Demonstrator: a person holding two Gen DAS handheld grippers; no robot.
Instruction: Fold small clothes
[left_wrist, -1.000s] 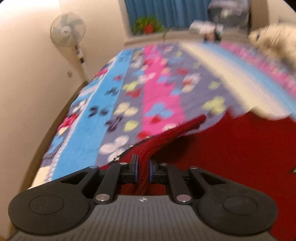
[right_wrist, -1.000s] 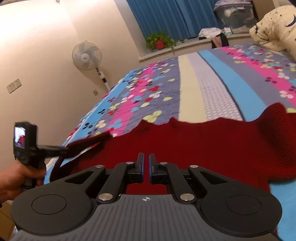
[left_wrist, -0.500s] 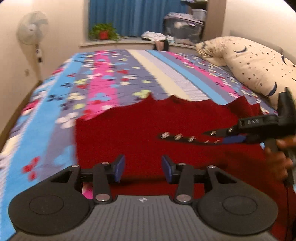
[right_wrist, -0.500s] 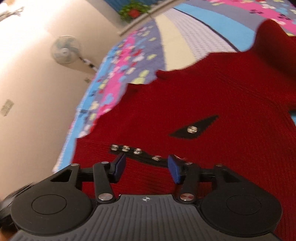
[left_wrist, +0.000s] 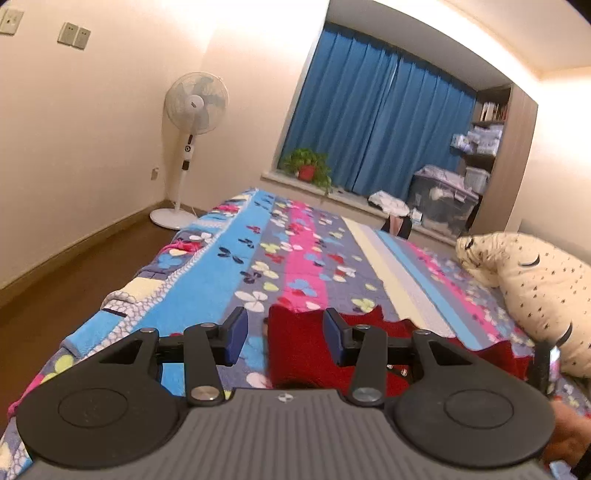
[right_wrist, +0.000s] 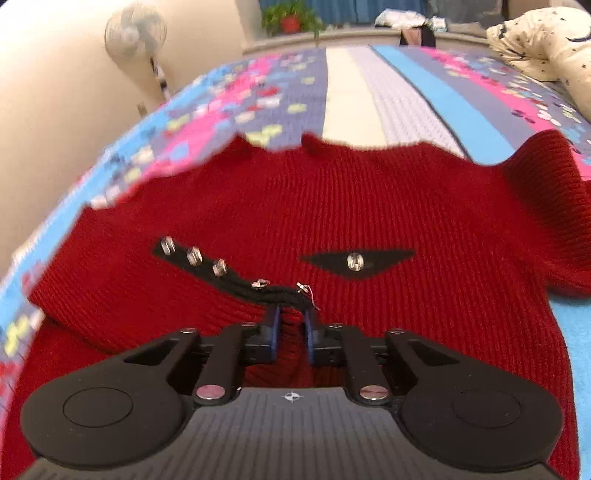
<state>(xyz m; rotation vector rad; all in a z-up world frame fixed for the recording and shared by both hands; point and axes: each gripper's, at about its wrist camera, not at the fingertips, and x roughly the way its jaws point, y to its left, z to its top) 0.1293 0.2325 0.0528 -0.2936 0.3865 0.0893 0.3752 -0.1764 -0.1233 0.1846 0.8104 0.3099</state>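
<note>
The red knitted sweater (right_wrist: 332, 206) lies spread on the bed (right_wrist: 417, 88), over its striped, flower-patterned bedspread, and serves as the landmark here. In the right wrist view, its left edge is folded over onto the body, leaving a thick doubled ridge at the lower left. On the sweater's front, left of centre, a black strip (right_wrist: 221, 271) with a row of clear buttons runs diagonally down toward the middle. Just below the strip's lower end sits the right claw (right_wrist: 291, 334), its blue-padded fingers drawn close together with a bunched fold of red knit pinched between them. Right of the strip, a black diamond-shaped patch (right_wrist: 356, 261) carries one clear button. At the sweater's far right, a sleeve (right_wrist: 546, 192) rises in a thick curled fold.

In the left wrist view, a standing fan (left_wrist: 192, 147) is on the floor well beyond the sweater's left side, by the wall. The left claw (left_wrist: 283, 334) hangs above the sweater's near left edge with its fingers spread wide apart and nothing between them; the red knit shows through the gap below. A potted plant (left_wrist: 306, 168) sits on the window ledge far behind the sweater, in front of blue curtains (left_wrist: 373, 129). To the sweater's right lies a cream star-printed pillow (left_wrist: 535, 284).
</note>
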